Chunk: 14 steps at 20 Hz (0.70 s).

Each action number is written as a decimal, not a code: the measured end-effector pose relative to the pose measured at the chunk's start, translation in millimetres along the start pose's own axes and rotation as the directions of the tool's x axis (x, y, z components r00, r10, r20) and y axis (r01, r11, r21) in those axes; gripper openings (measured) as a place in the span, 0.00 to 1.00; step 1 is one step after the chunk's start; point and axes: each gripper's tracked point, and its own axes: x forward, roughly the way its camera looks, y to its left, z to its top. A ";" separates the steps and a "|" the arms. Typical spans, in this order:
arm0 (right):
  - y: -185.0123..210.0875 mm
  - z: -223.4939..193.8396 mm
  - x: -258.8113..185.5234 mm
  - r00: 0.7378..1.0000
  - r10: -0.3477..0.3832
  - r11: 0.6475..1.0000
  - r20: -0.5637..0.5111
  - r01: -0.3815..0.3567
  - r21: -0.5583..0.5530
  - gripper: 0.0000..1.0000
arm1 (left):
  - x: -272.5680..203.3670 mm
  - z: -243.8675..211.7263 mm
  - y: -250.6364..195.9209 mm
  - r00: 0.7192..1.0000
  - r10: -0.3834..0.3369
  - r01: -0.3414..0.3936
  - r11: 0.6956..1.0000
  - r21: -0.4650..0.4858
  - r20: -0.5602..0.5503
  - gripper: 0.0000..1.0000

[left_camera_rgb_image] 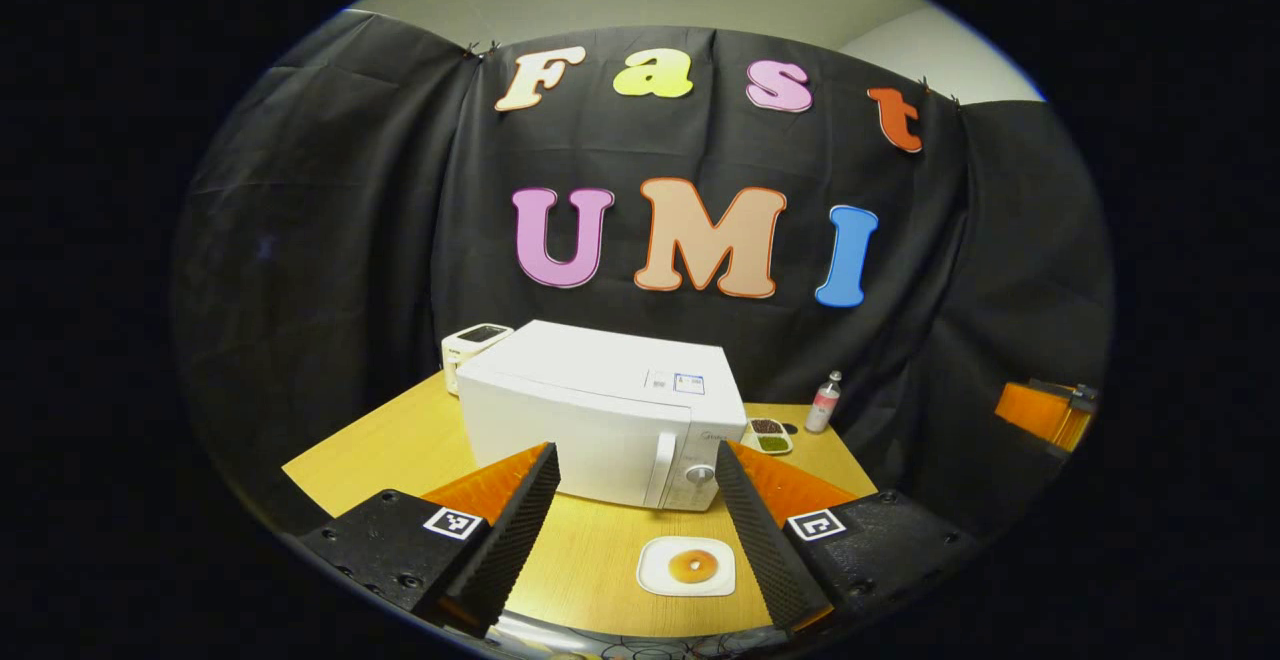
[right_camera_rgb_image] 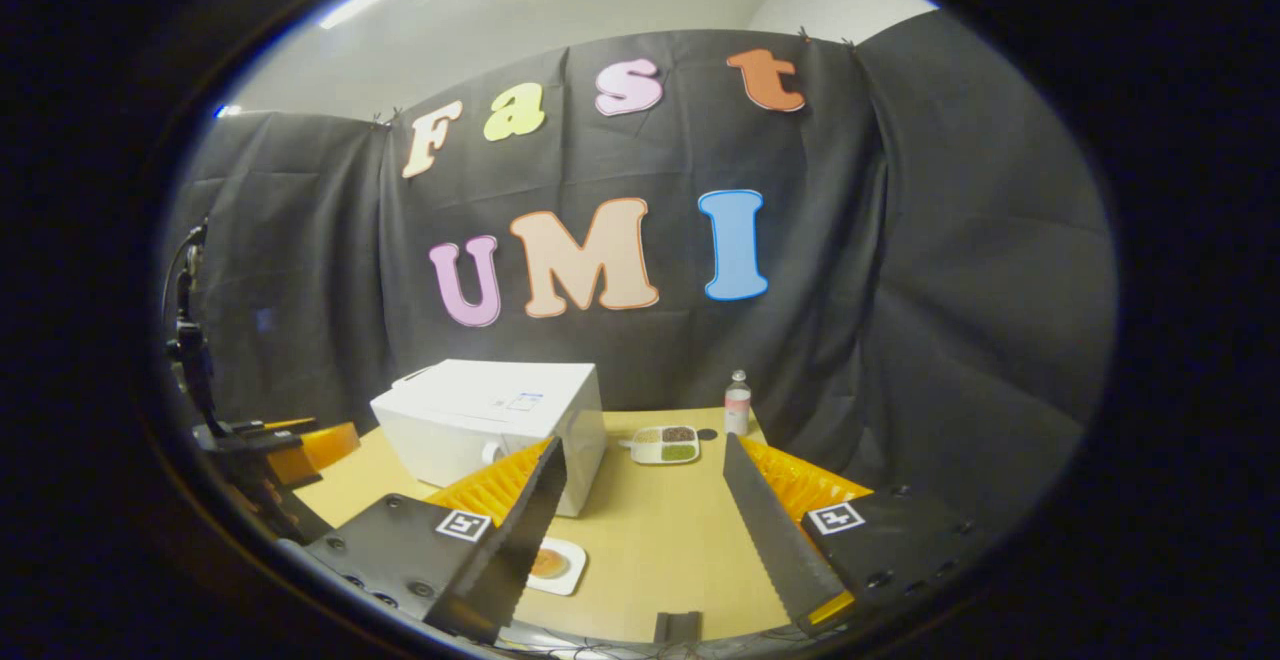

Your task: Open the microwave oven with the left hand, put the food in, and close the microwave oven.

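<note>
In the left gripper view the left gripper (left_camera_rgb_image: 637, 485) hangs above the near edge of the wooden table (left_camera_rgb_image: 400, 450) with its two black ridged fingers (left_camera_rgb_image: 520, 525) spread wide and nothing between them. Straight ahead, framed between those fingers, stands the white microwave (left_camera_rgb_image: 600, 410) with its door closed; the door handle and the round knob (left_camera_rgb_image: 700, 474) sit on the right part of its front. On the table in front of the microwave, near the front edge, lies a small white plate (left_camera_rgb_image: 686, 566) carrying a round orange-brown piece of food (left_camera_rgb_image: 692, 566), apart from the microwave and from both fingers. Just right of the microwave sits a divided dish (left_camera_rgb_image: 768, 434) with dark and green fillings, and beyond it a small bottle (left_camera_rgb_image: 823, 402) stands upright near the black cloth. A small white device (left_camera_rgb_image: 474, 343) rests behind the microwave's left corner. In the right gripper view the right gripper (right_camera_rgb_image: 645, 500) is likewise spread open and holds nothing, hovering over the table's near side. There the microwave (right_camera_rgb_image: 490, 415) stands to the left, the plate (right_camera_rgb_image: 556, 565) with the food (right_camera_rgb_image: 548, 562) peeks out beside the near finger, partly hidden by it, and the divided dish (right_camera_rgb_image: 665, 445) and bottle (right_camera_rgb_image: 737, 403) lie farther back. At the far left edge the orange and black of the other gripper shows.
</note>
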 end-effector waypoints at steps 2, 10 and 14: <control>-1.8 -0.7 3.3 1.000 -0.017 1.000 -0.008 0.017 0.006 0.92 | 13.4 -16.5 -0.9 0.999 -0.004 0.004 1.000 0.004 -0.041 0.95; 3.1 -6.0 34.1 0.991 -0.127 0.992 -0.048 0.128 0.017 0.92 | 80.9 -64.3 1.9 0.982 -0.074 0.078 0.997 0.012 -0.173 0.96; 12.2 1.2 50.1 0.979 -0.199 0.979 -0.040 0.200 0.028 0.99 | 121.5 -102.5 6.8 0.956 -0.101 0.106 0.994 0.003 -0.274 0.96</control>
